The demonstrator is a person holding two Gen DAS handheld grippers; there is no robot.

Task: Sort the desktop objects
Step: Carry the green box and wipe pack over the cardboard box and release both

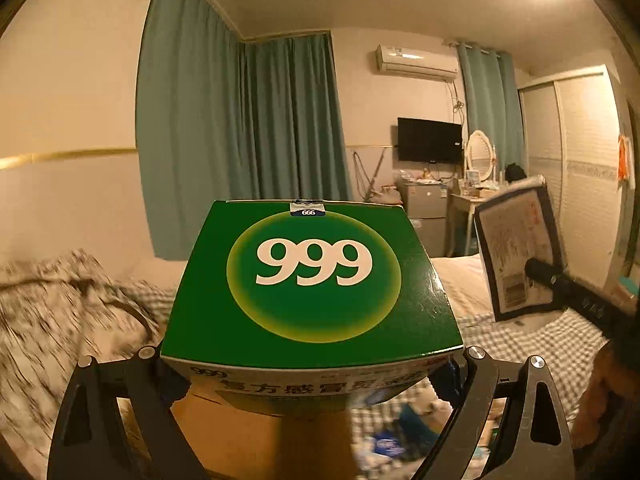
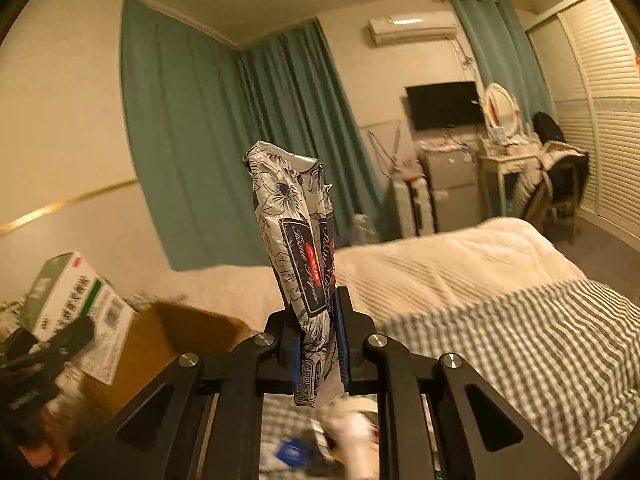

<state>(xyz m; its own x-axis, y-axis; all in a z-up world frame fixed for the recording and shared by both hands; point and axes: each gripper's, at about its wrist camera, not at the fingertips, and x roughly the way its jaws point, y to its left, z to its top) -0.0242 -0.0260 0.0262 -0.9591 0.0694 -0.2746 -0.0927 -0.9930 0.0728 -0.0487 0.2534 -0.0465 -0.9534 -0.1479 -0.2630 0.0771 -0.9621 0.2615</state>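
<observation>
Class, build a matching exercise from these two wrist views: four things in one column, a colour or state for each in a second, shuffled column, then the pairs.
Things:
1. medicine box
2. tissue pack
3. curtains
4. television

Colour or state:
A. teal, hanging by the wall
B. green, marked 999, in the left tongs
C. black, screen dark
D. flower-printed, pinched in the right tongs

Pairs: 1-B, 2-D, 3-A, 4-C

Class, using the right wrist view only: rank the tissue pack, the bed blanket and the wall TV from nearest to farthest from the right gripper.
1. Tissue pack: clamped in the right gripper, standing up from it.
2. Bed blanket: spread beyond the gripper, to the right.
3. TV: on the far wall, upper right.
</observation>
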